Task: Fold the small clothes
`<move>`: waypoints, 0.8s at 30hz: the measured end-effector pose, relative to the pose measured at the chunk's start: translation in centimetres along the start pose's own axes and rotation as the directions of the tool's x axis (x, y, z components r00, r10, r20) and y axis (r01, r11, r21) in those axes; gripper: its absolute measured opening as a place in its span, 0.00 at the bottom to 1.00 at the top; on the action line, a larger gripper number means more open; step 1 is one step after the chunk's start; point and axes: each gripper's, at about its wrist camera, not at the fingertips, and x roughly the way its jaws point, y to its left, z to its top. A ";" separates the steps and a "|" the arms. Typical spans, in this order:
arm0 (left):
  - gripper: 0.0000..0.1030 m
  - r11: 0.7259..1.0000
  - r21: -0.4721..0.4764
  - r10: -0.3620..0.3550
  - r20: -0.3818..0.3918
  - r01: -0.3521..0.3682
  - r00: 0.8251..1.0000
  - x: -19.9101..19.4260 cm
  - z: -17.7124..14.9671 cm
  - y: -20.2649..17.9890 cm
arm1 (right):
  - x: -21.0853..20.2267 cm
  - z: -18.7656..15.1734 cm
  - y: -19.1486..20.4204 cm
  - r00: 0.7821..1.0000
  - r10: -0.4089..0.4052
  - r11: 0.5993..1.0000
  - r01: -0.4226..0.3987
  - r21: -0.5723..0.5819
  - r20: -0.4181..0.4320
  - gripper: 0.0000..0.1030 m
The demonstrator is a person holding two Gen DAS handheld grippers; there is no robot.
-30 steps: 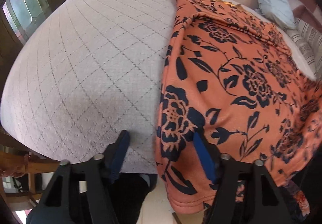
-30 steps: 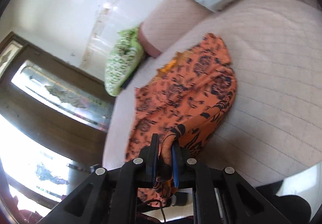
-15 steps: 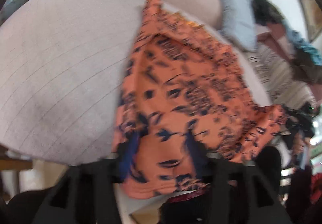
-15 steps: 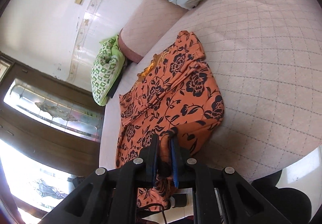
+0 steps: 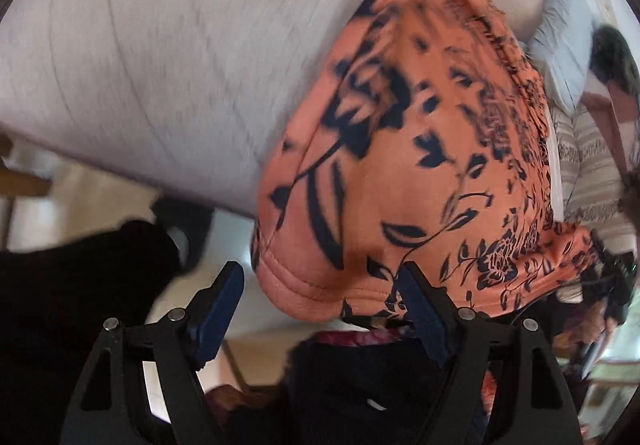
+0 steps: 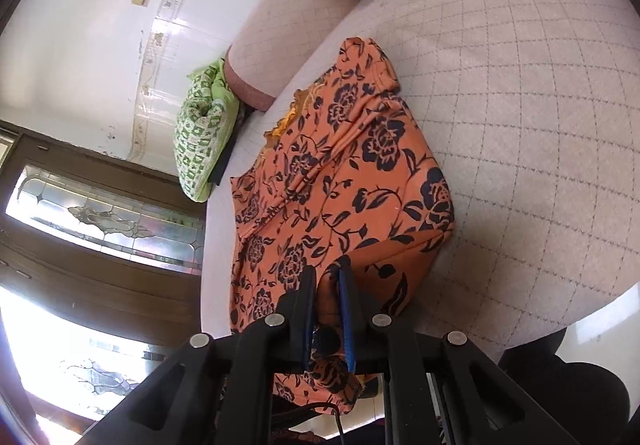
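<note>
The orange floral garment [image 6: 340, 181] lies spread on the quilted bed [image 6: 520, 105], its hem hanging over the near edge. The right tool [image 6: 326, 309] pinches that hem; the left tool [image 5: 320, 297], spread wide, sits just below the other hem corner. This looks like the grasping step before the first fold: the left tool needs to close on its corner so both can lift together.

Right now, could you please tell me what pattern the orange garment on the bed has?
The orange fabric garment has dark navy flowers and leafy vines, clearest in the right wrist view.
</note>
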 end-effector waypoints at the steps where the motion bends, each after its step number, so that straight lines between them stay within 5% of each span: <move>1: 0.76 0.999 -0.027 -0.029 -0.011 0.029 1.000 0.4 0.0 0.4 | 0.2 0.0 -0.1 1.000 0.003 1.000 -0.003 0.009 -0.007 0.15; 3: 0.75 0.995 -0.071 -0.079 -0.025 0.077 0.997 1.4 0.1 0.8 | 0.5 -0.2 -0.4 1.000 -0.006 1.000 0.006 0.020 -0.021 0.15; 7: 0.41 0.974 -0.123 -0.195 -0.013 0.192 0.981 1.8 0.1 1.4 | 1.0 -0.6 -0.7 0.997 -0.067 0.998 0.068 0.018 -0.050 0.15; 11: 0.09 0.968 -0.108 -0.223 0.027 0.225 0.974 1.3 0.1 1.4 | 1.4 -1.2 -1.6 0.994 -0.083 0.996 0.085 0.033 -0.070 0.15; 21: 0.05 0.962 -0.009 -0.269 0.122 0.272 0.955 -1.8 0.1 -1.1 | 1.5 -1.5 -2.5 0.990 -0.104 0.991 0.111 0.070 -0.097 0.15; 24: 0.05 0.969 -0.009 -0.246 0.092 0.248 0.965 -1.0 0.9 -1.3 | 1.7 -1.6 -3.1 0.989 -0.103 0.989 0.113 0.093 -0.105 0.15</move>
